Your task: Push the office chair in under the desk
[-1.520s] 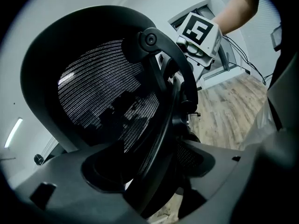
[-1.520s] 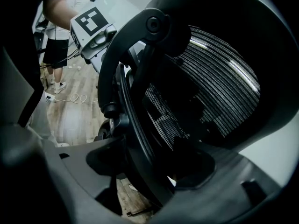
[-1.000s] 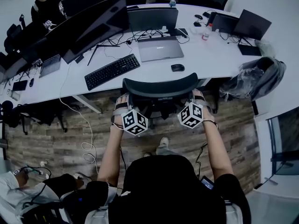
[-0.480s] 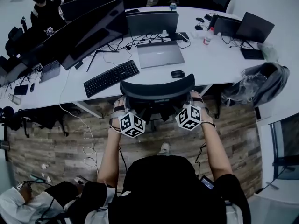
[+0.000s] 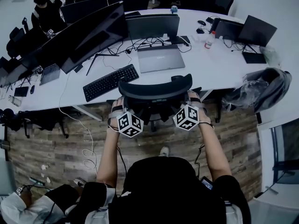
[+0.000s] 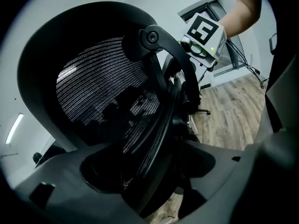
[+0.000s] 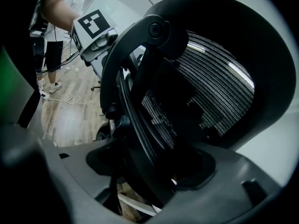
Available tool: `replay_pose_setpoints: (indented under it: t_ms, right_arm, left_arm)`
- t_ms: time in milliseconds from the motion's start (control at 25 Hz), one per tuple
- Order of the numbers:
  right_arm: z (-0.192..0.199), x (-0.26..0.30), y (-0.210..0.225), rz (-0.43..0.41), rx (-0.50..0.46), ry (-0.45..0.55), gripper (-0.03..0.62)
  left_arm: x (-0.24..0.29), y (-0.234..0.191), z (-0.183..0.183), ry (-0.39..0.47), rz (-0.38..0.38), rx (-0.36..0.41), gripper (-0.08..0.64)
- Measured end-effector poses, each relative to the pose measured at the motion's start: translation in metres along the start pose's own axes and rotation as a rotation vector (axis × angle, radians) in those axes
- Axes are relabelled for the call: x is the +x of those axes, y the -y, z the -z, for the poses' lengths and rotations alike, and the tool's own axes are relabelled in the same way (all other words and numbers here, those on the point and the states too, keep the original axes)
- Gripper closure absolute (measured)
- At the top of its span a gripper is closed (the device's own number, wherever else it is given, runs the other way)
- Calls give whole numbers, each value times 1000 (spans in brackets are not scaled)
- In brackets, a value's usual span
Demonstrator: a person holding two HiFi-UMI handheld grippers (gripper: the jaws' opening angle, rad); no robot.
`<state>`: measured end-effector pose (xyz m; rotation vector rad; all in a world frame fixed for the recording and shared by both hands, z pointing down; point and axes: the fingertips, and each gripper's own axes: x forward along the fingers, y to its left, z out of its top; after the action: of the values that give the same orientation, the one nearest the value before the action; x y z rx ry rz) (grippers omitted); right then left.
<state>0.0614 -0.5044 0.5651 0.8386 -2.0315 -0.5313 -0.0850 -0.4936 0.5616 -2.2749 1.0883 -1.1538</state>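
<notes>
Your left gripper (image 5: 119,107) and right gripper (image 5: 193,102) flank the chair (image 5: 154,91) back at 9 and 3 o'clock, fingers clenched on its frame. At 12 o'clock the back's top rim overlaps the bench (image 5: 210,55) edge. I judge the seat mostly under, with only a short push left.

Wood-plank floor (image 5: 51,143) (grey-brown), window (image 5: 285,148) at right.

Office chair (image 6: 93,87) back is black woven mesh in a matt plastic frame, my jaws are matt grey plastic, desk (image 5: 219,55) smooth white, floor (image 5: 56,139) wood-grain.
</notes>
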Motion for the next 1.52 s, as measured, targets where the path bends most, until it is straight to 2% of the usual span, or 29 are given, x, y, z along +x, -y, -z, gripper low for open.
replay_pose_setpoints:
  t_ms: [840,1280,1520]
  right_arm:
    - [-13,16,9,1,-4,107,279]
    - [-12,16,9,10,-7,113,279]
    - [-13,14,7,5,16,85,279]
  left_arm:
    - [16,-21,10,-30,12,-9,190]
    - [16,-19,10,-43,-16,0,189]
    - [14,-17,10,-89,-21,0,187]
